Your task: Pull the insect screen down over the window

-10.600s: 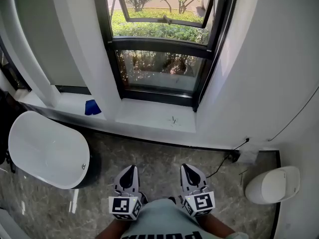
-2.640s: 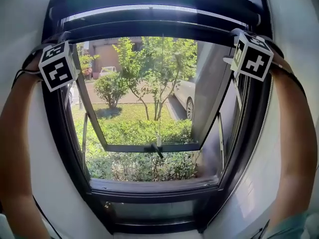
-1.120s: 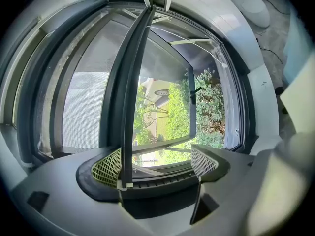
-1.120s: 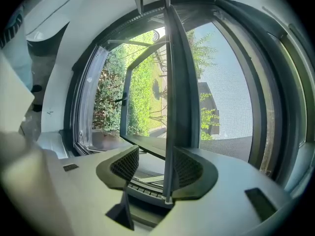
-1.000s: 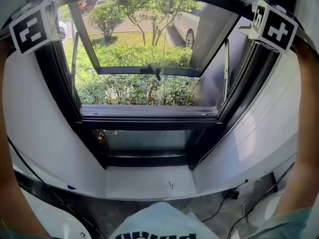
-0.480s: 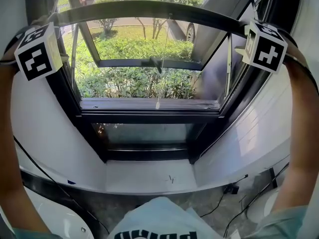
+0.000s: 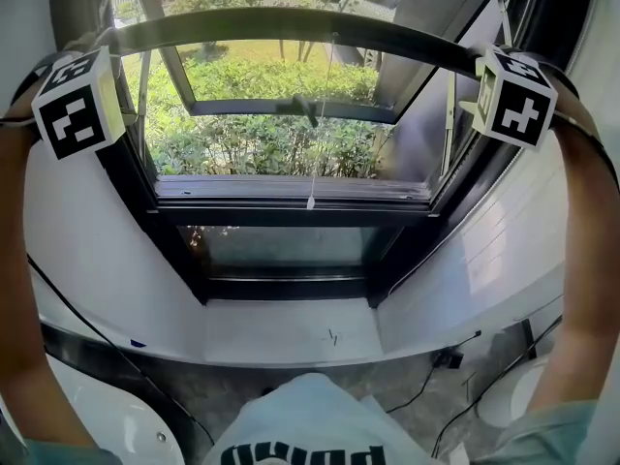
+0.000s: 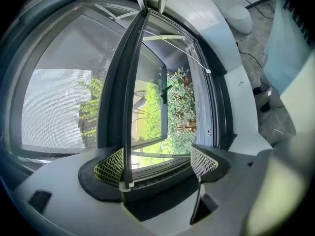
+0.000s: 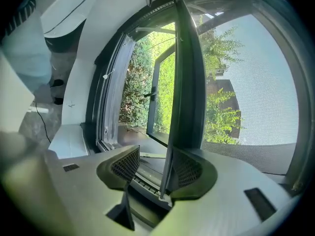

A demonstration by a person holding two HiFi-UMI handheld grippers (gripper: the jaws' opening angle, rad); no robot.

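The insect screen's dark pull bar (image 7: 291, 19) spans the window near its top, with grey mesh (image 8: 54, 107) stretched behind it. My left gripper (image 8: 160, 162) is open at the bar's left end. The bar (image 8: 120, 97) runs between its jaws, against the left pad (image 8: 110, 167). My right gripper (image 9: 156, 167) is open at the right end, and there the bar (image 9: 184, 82) lies against the right pad (image 9: 189, 168). In the head view only the marker cubes (image 7: 77, 100) (image 7: 513, 95) show; the jaws are hidden. A thin pull cord with a white knob (image 7: 310, 203) hangs from the bar's middle.
Beyond the bar the black sash with its handle (image 7: 305, 108) stands swung outward over green shrubs. Below is the white sill (image 7: 281, 332). A white tub (image 7: 97, 434) is at lower left, a white fixture (image 7: 504, 405) and a floor cable at lower right.
Both grippers rose from near the floor to the window top. Over the last second the bar and both grippers came down a little, and the cord knob hangs lower against the frame.
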